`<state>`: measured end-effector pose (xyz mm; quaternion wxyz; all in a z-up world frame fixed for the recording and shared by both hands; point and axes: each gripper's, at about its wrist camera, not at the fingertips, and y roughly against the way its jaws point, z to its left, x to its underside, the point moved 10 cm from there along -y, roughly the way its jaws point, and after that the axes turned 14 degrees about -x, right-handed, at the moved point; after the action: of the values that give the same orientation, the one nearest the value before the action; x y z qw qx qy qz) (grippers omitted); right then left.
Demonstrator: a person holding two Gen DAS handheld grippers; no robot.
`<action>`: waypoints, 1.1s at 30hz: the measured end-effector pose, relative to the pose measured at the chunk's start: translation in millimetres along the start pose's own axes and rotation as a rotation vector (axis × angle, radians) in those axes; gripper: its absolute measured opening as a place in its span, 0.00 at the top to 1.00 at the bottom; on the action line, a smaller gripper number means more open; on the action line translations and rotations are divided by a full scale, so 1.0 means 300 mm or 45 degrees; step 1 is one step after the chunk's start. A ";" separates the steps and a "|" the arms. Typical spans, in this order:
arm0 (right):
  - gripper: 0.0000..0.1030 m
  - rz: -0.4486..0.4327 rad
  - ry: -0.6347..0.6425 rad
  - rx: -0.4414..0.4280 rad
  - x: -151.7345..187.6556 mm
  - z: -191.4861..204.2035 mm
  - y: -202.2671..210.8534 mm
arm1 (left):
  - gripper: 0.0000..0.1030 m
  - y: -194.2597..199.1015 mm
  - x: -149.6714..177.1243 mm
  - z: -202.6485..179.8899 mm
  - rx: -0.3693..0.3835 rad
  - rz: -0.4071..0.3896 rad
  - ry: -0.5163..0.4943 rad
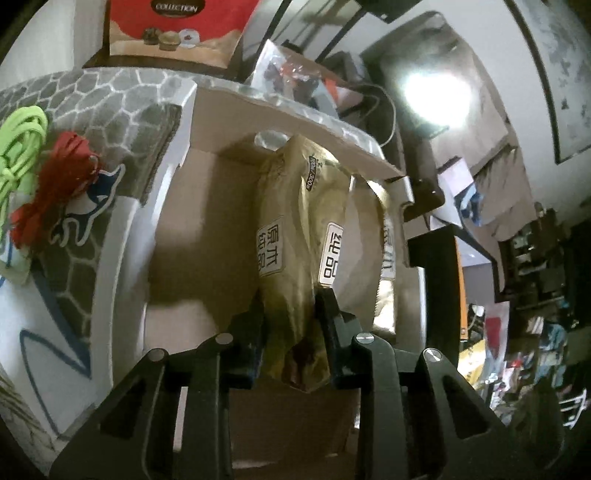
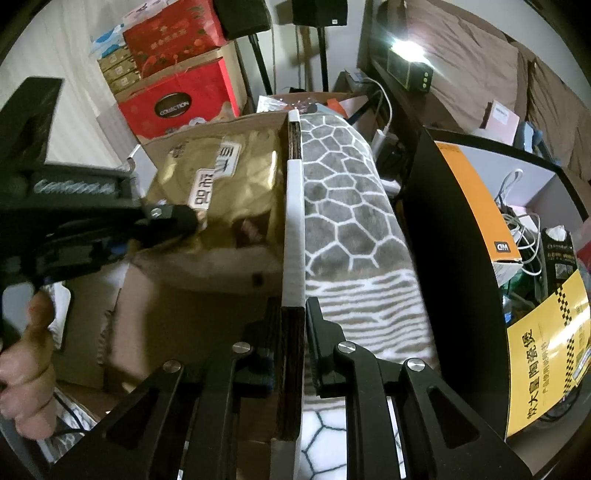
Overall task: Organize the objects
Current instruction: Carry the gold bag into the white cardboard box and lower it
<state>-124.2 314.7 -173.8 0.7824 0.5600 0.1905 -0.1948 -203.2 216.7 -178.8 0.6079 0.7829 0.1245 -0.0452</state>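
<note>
My left gripper [image 1: 291, 325] is clamping the gold packet [image 1: 295, 236] inside the cardboard box [image 1: 207, 206]; my right gripper [image 2: 293, 343] is apparently pinching the box flap [image 2: 293, 221].

Red COLLECTION bag [image 1: 173, 27] (upper left), bed [image 2: 461, 70] beyond.

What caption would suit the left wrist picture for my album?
Left gripper lowers a gold tissue pack into a patterned cardboard box beside another pack.
</note>
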 end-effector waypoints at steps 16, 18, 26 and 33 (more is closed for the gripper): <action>0.87 0.006 -0.015 -0.017 0.008 -0.006 -0.021 | 0.19 0.204 0.050 -0.043 0.079 -0.078 -0.253; 0.87 0.005 -0.019 -0.020 0.010 -0.006 -0.021 | 0.19 0.205 0.040 -0.036 0.043 -0.080 -0.288; 0.87 0.007 -0.014 -0.018 0.009 -0.009 -0.019 | 0.59 0.101 0.067 -0.046 -0.050 -0.022 -0.403; 0.87 0.010 -0.002 -0.016 0.014 -0.011 -0.017 | 0.63 0.040 0.035 -0.081 -0.159 -0.113 -0.491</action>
<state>-123.7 315.9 -181.1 0.7868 0.5556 0.1891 -0.1909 -192.1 238.8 -163.7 0.6653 0.7142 0.0426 -0.2133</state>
